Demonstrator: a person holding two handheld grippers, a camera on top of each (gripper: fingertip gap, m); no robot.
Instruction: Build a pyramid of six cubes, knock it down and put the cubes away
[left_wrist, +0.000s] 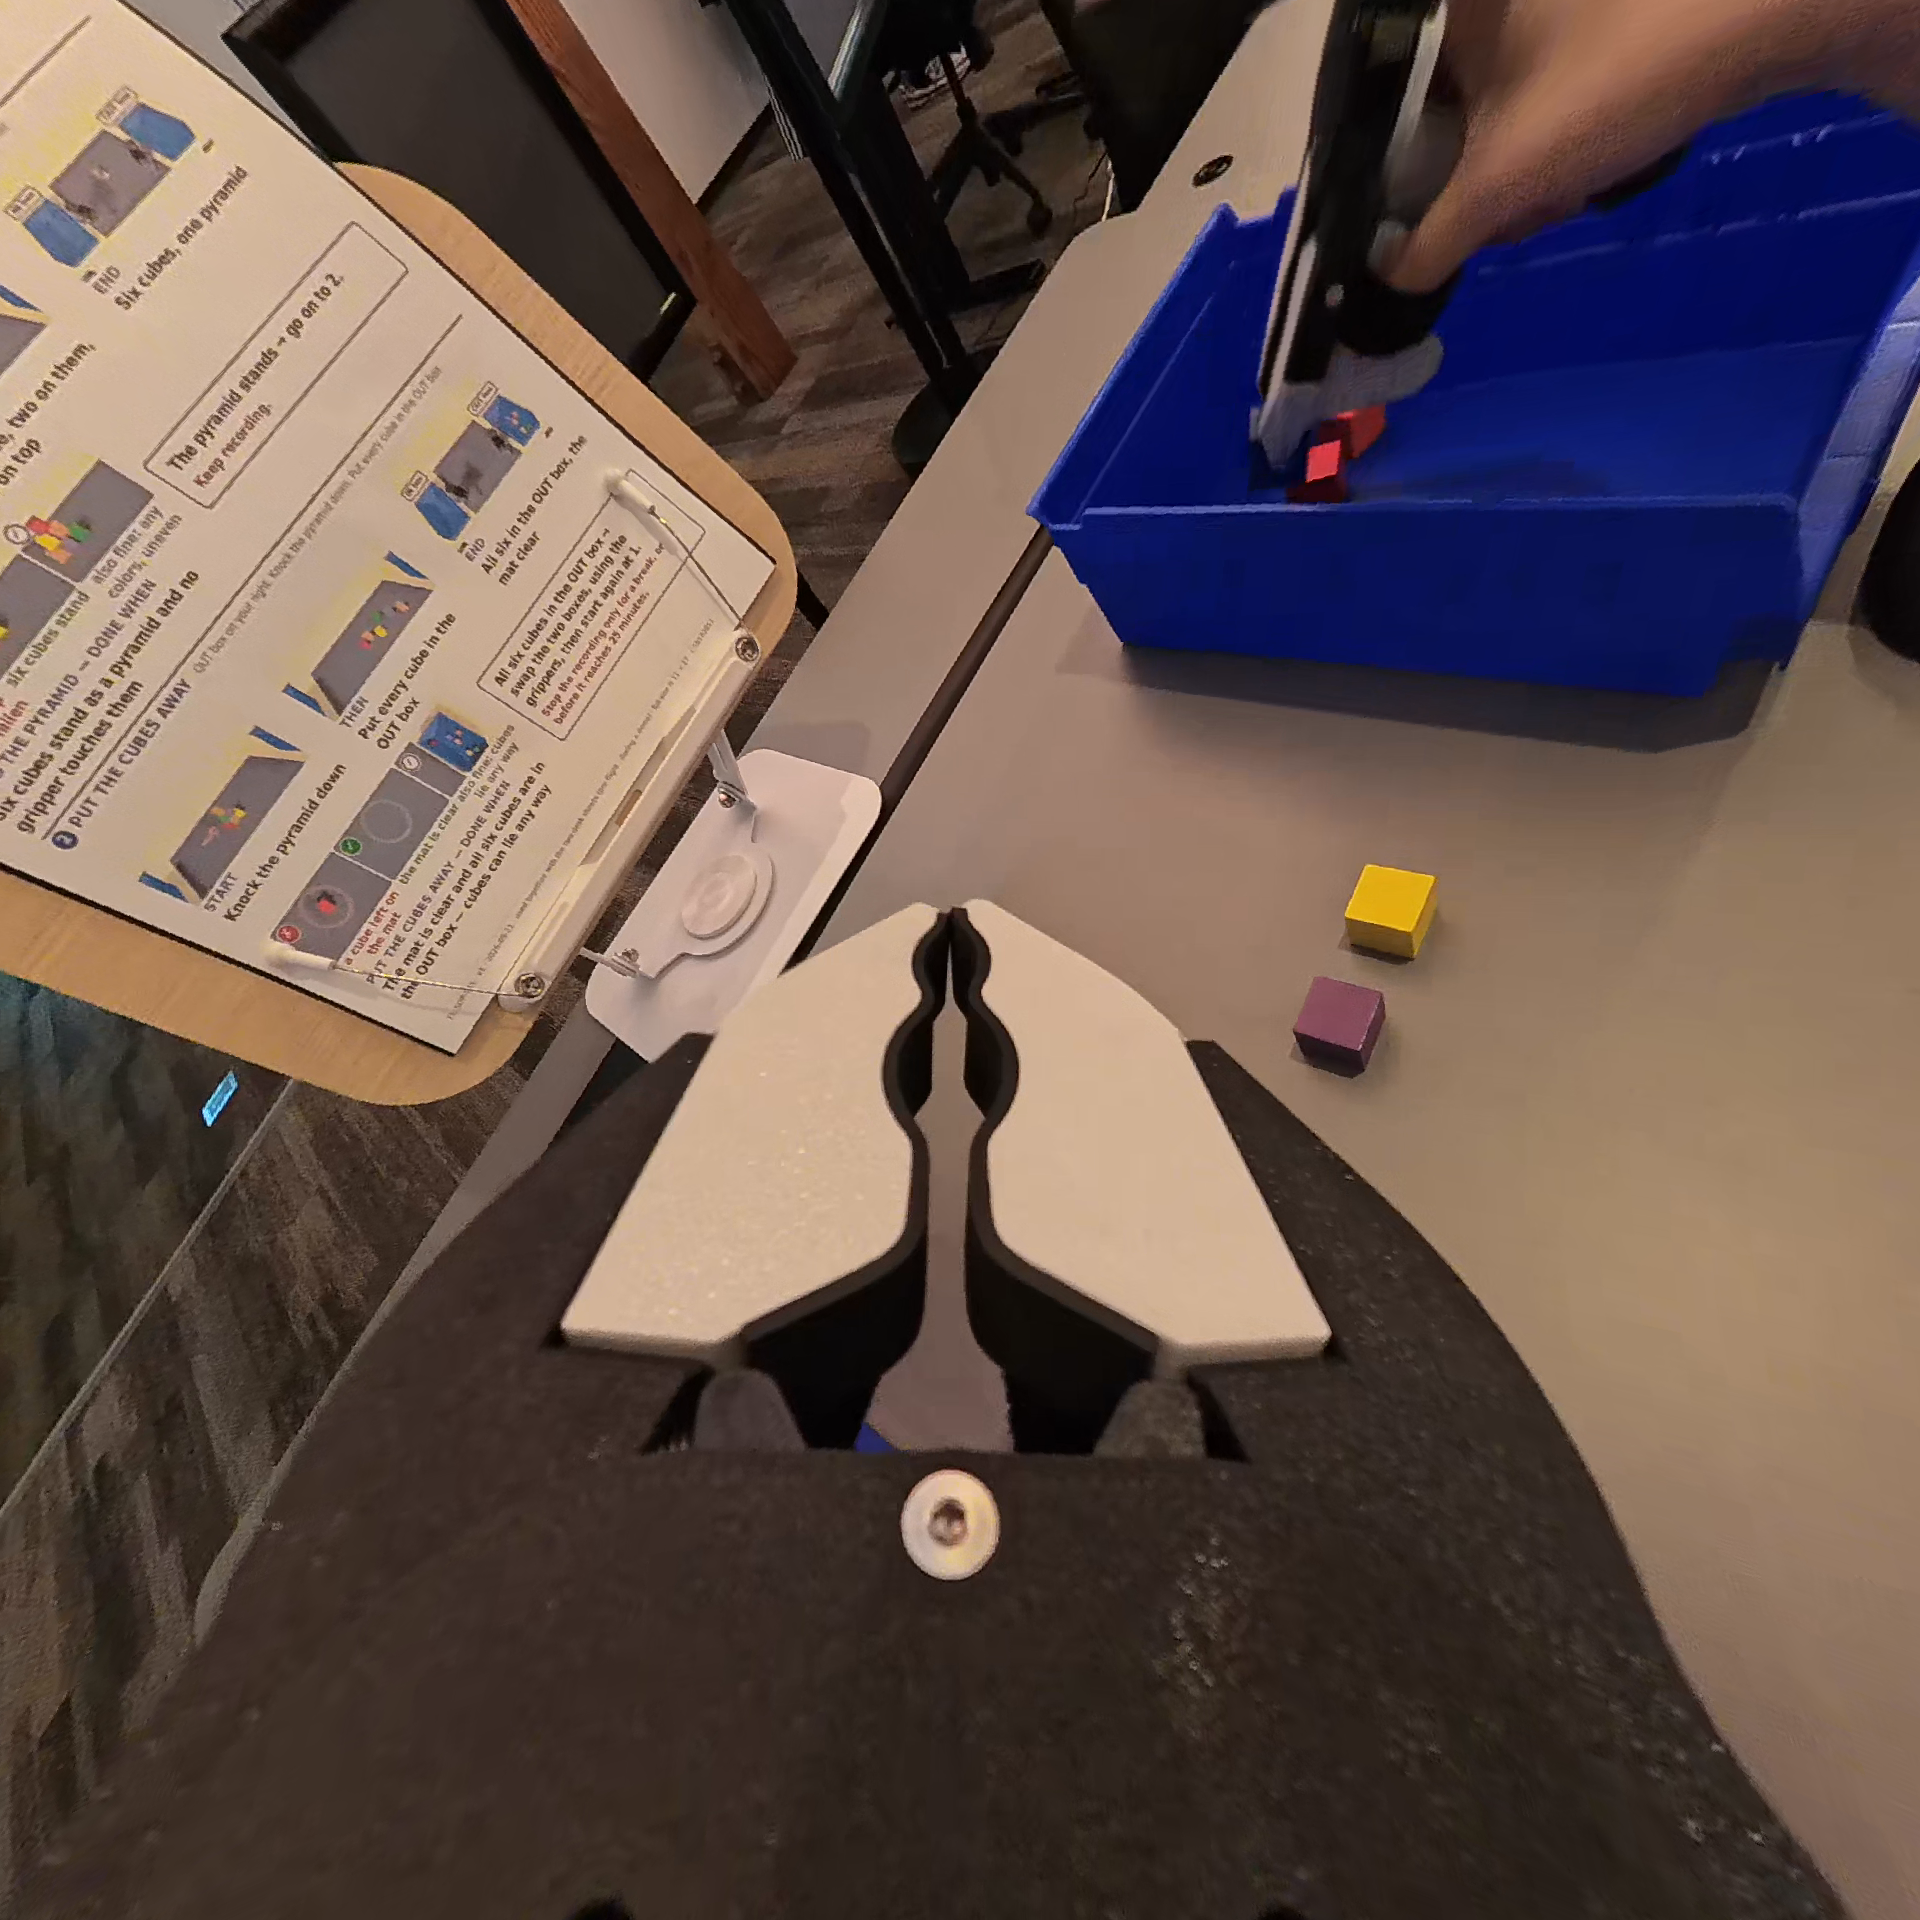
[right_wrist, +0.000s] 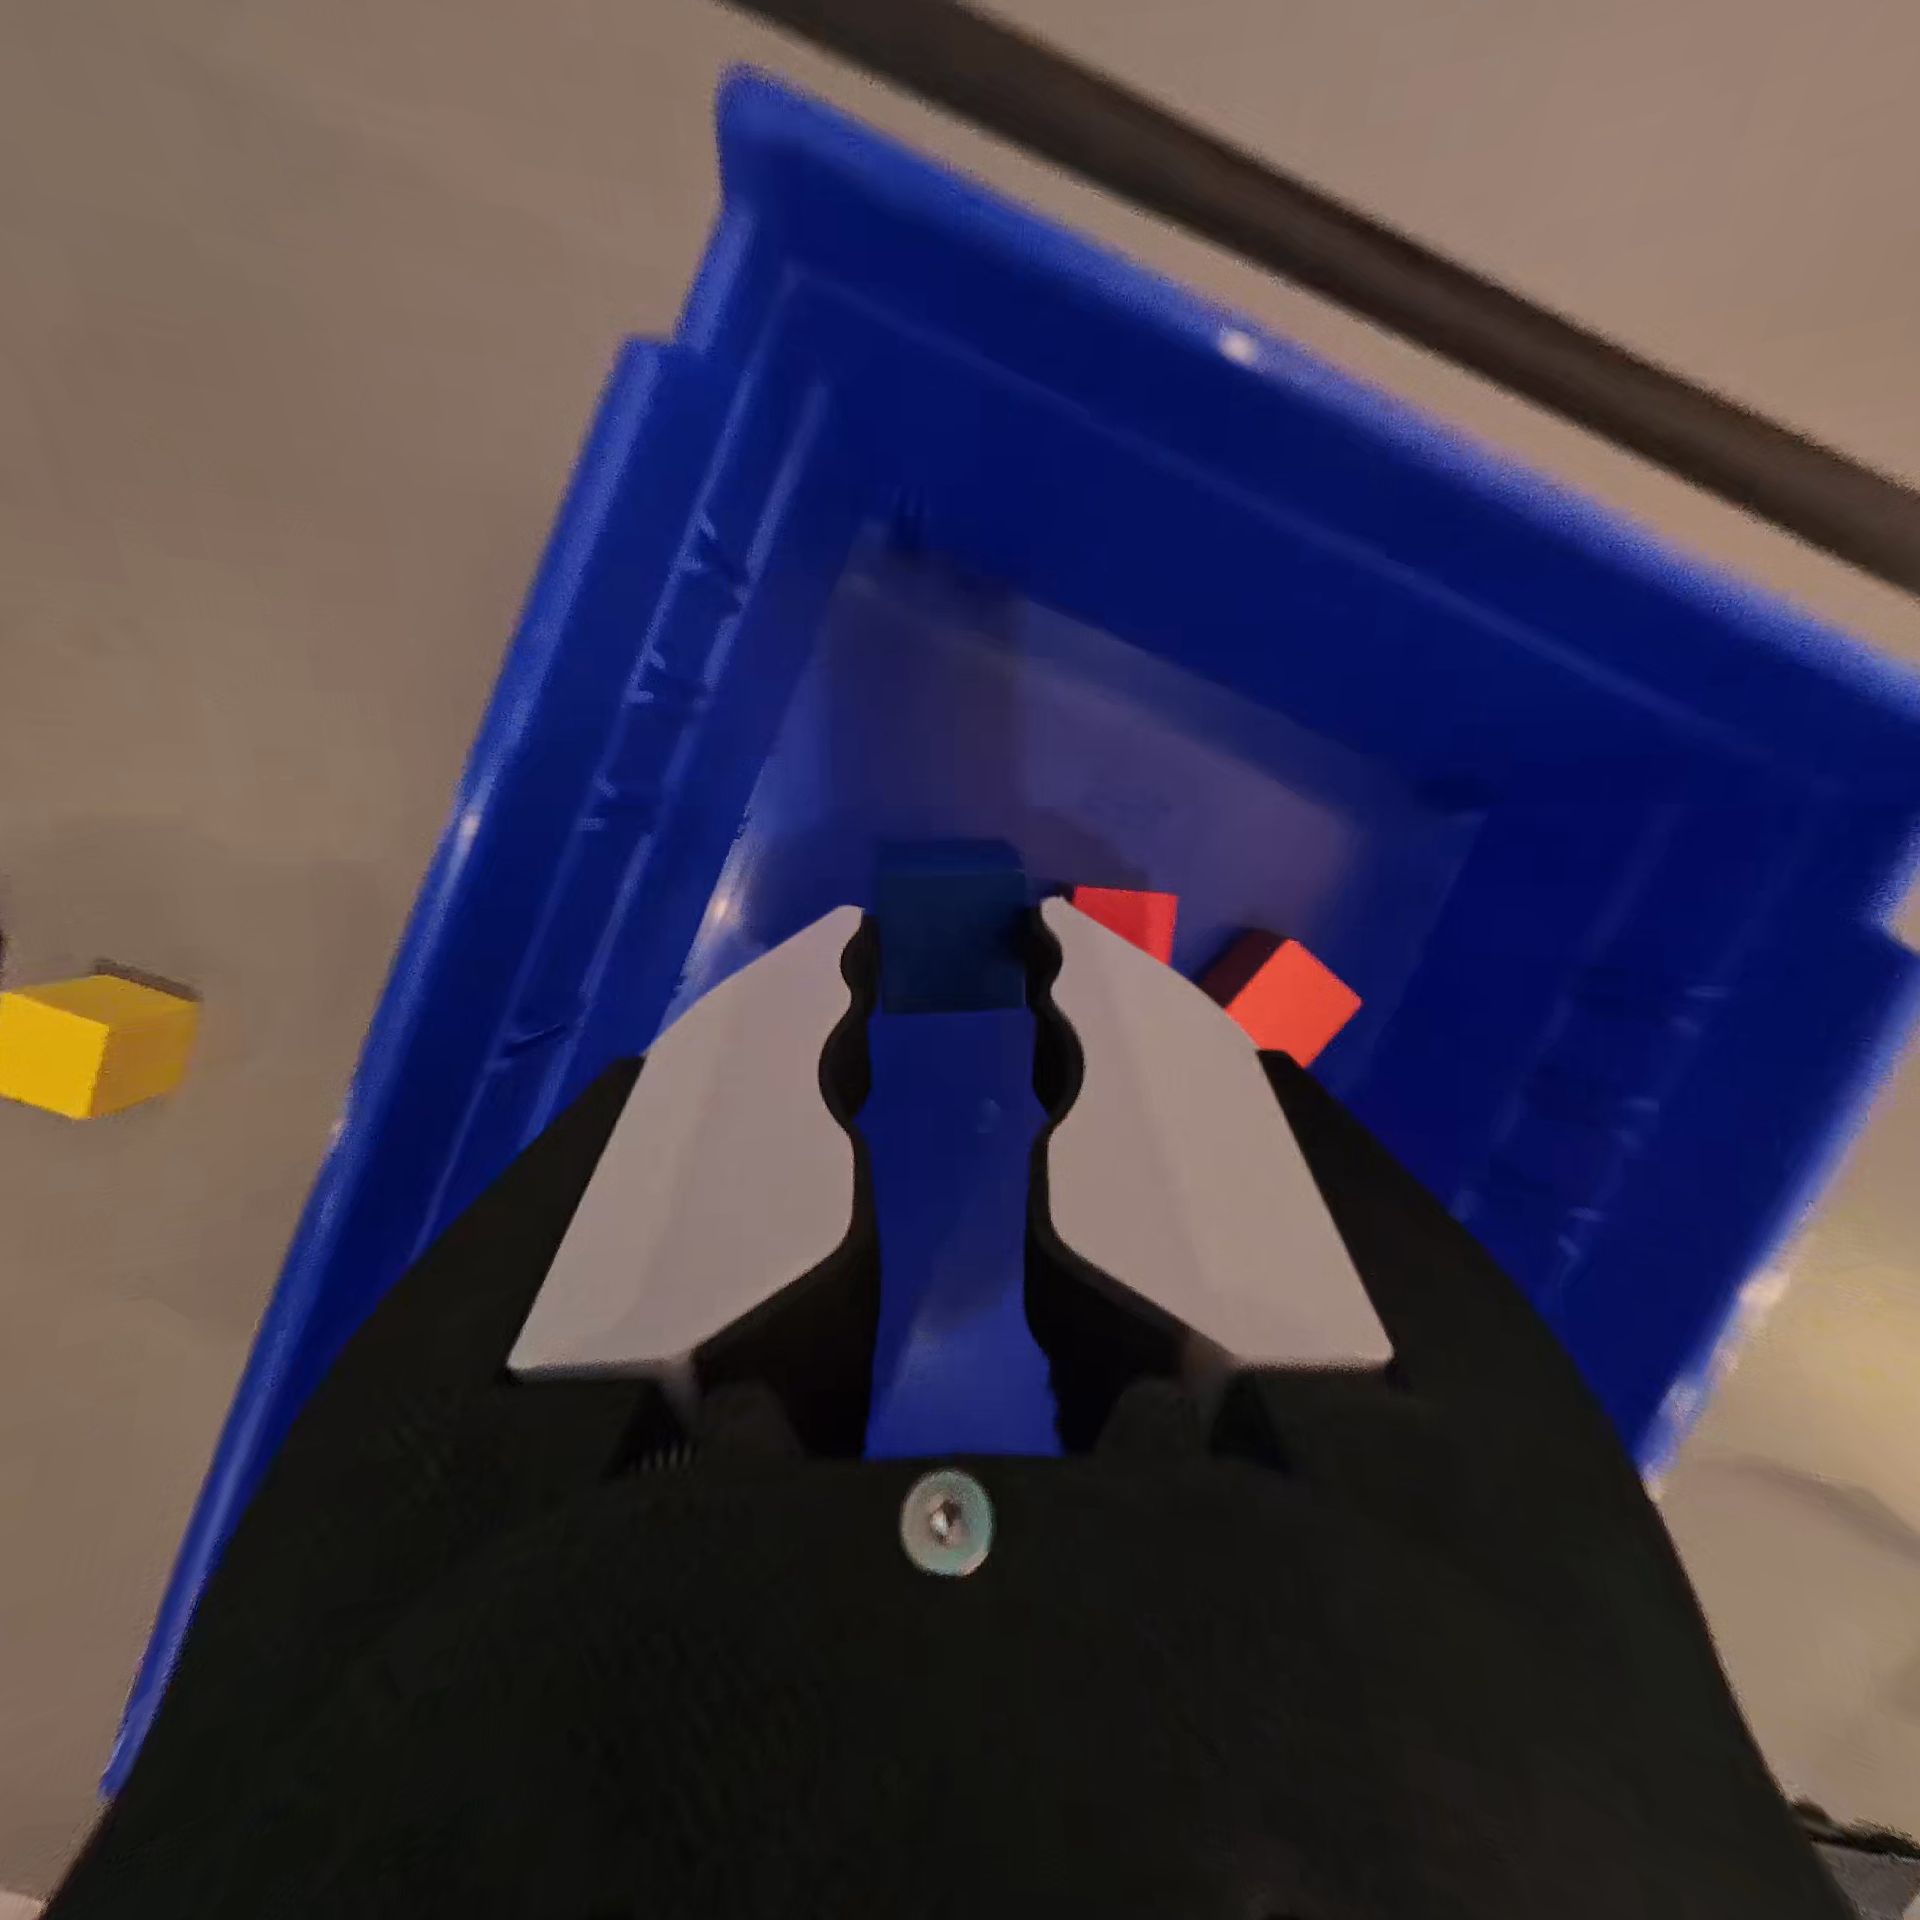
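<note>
— Where's the blue cube (right_wrist: 948, 940)?
— The right gripper (right_wrist: 951, 925) is pinching it inside the blue bin (right_wrist: 1351, 499), beside two red cubes (right_wrist: 1288, 997).
— And the left gripper (left_wrist: 951, 920)?
— Fingers pressed together, empty; yellow cube (left_wrist: 1390, 909) and purple cube (left_wrist: 1338, 1023) are sitting on the table (left_wrist: 1507, 1195) near the bin.

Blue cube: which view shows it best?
Right wrist view. The blue cube sits centred between the right claw's tips, over the blue bin, near two red cubes. In the left wrist view it is hidden by the right claw; only red cubes show.
</note>
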